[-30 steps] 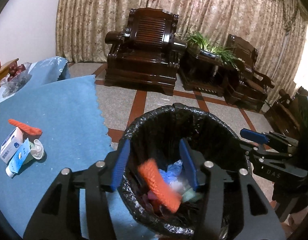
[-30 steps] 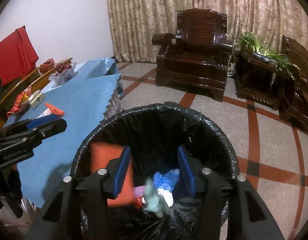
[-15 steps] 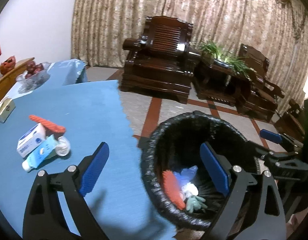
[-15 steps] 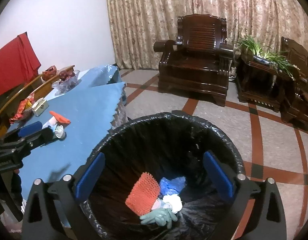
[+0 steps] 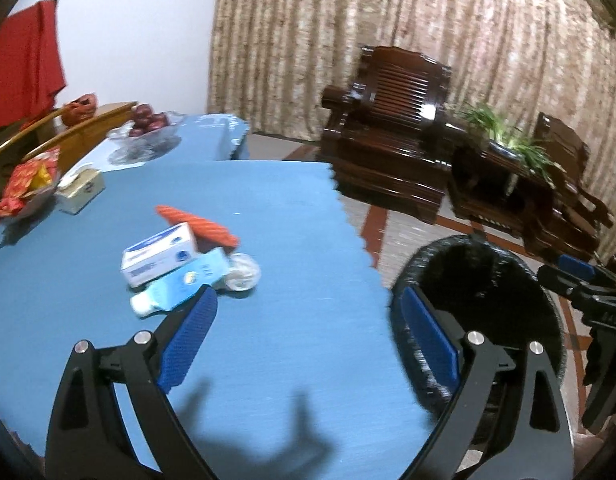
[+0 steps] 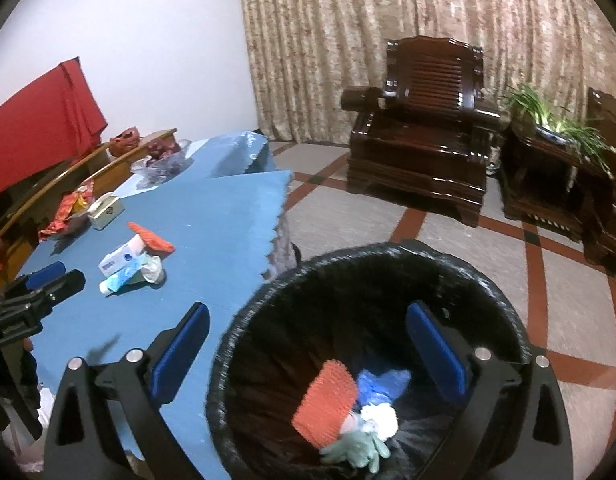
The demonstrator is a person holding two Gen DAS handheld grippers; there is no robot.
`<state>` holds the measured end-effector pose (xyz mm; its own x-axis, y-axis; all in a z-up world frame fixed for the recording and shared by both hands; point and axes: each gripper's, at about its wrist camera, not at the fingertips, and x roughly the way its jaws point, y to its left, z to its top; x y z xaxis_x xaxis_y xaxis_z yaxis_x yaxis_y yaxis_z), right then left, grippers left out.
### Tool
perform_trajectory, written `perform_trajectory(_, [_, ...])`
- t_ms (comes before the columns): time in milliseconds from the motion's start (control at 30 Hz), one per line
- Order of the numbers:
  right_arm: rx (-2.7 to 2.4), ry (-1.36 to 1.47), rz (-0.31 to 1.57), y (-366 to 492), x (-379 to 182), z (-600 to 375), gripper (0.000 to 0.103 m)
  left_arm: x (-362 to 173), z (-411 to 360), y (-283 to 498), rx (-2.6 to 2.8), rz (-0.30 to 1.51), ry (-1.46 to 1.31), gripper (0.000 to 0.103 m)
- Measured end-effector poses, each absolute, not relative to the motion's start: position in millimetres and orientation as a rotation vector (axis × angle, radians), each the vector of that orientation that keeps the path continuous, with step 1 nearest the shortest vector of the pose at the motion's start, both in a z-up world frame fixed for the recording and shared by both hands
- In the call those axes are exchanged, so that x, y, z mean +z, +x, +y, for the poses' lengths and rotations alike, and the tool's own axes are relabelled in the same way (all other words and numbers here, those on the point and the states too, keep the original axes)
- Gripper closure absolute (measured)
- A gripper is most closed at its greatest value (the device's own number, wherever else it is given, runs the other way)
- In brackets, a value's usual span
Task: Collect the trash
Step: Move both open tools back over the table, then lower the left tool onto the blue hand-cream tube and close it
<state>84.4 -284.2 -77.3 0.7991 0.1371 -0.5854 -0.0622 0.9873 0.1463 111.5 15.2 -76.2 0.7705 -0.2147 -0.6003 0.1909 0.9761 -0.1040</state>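
Both claws have let go since a second ago: the orange mesh piece (image 6: 325,403) and pale green glove (image 6: 355,449) now lie at the bottom of the black-lined round trash bin (image 6: 503,300), by a blue wrapper (image 6: 381,384) and a white wad (image 6: 381,420). On the blue-clothed table (image 5: 276,208), well in from its scalloped right edge, remain a white-and-blue box (image 5: 160,258), a light blue tube (image 5: 184,286), an orange mesh strip (image 5: 198,224) and a clear cup (image 5: 242,276). Left gripper (image 5: 304,340) is spread wide and empty above the table's near edge; right gripper (image 6: 308,354) spread wide and empty over the bin.
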Motion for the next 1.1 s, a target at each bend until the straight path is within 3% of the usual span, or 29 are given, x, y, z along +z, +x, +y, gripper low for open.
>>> perform_trajectory(833, [0.309, 0.018, 0.663, 177, -100, -140, 0.006, -121, 152, 150, 0.082, 0.714, -0.110, 0.013])
perform_trajectory(900, [0.321, 0.007, 0.679, 186, -108, -126, 0.007, -127, 161, 157, 0.097, 0.723, -0.119, 0.017])
perform_trajectory(1100, [0.360, -0.026, 0.740, 212, -135, -92, 0.014, -144, 179, 176, 0.116, 0.753, -0.140, 0.020])
